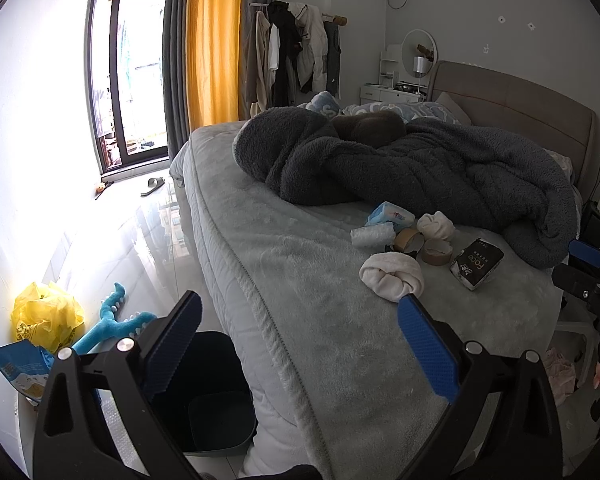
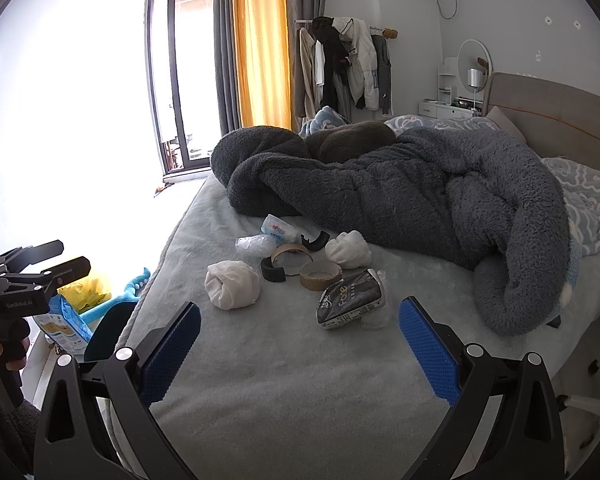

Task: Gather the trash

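The right gripper point(image 2: 300, 344) hangs wide open and empty over the bed point(image 2: 260, 380), and the left gripper point(image 1: 298, 340), equally spread and empty, hovers at the bed's edge with a dark bin point(image 1: 212, 396) just below its left finger. Ahead of the right gripper lies the trash: one black packet point(image 2: 350, 300) reading "Face", two cardboard tape rolls point(image 2: 320, 275), one blue-and-white tissue pack point(image 2: 278, 232) whose print is too small to read, beside two balled white cloths point(image 2: 232, 284).
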Available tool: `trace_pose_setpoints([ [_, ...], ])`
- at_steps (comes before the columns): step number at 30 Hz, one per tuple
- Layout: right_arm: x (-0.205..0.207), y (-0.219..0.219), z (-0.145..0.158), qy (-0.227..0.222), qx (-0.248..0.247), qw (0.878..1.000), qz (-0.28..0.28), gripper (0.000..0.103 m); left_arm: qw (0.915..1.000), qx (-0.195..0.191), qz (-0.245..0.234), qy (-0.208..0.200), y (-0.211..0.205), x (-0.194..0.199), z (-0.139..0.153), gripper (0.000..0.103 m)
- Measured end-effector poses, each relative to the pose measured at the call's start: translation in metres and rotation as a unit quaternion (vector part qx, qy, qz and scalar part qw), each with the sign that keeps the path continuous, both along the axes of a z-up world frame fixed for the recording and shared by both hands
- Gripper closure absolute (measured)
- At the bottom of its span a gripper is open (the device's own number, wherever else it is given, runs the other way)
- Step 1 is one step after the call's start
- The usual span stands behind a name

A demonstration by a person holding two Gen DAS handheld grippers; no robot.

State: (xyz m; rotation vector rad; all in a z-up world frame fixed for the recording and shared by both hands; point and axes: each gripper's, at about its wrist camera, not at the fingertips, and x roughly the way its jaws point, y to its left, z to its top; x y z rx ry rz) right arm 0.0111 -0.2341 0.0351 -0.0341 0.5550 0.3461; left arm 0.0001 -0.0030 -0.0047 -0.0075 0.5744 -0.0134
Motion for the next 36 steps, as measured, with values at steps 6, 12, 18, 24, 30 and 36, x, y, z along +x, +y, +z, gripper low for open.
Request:
trace_pose_setpoints([
  [6, 0.001, 0.000, 0.001, 0.002, -0.003, 1.000, -0.002, 0.003, 1.0000, -0.006, -0.003, -0.002, 0.001, -0.002, -0.002, 0.003],
  [12, 0.003, 0.000, -0.005, 0.005, -0.013, 1.000, -0.007, 0.003, 1.0000, -0.006, 0.005, 0.001, 0.001, 0.001, -0.001, 0.003],
  [18, 0.008, -0.004, -0.012, 0.012, -0.019, 1.000, -0.022, 0.003, 0.9999, 0.008, -0.001, 0.008, -0.004, 0.002, -0.002, 0.003],
  [24, 0.014, -0.011, -0.012, 0.029, 0.001, 0.999, -0.025, 0.003, 1.0000, 0.000, 0.006, -0.001, 0.000, 0.003, 0.002, 0.003],
  [30, 0.022, -0.017, -0.014, 0.049, 0.044, 0.997, -0.029, 0.004, 1.0000, -0.001, 0.000, 0.008, 0.000, 0.009, -0.001, 0.003],
  [36, 0.038, -0.018, -0.024, 0.081, 0.077, 0.993, -0.030, 0.027, 0.9990, -0.022, -0.032, 0.020, -0.005, 0.018, -0.003, 0.004],
])
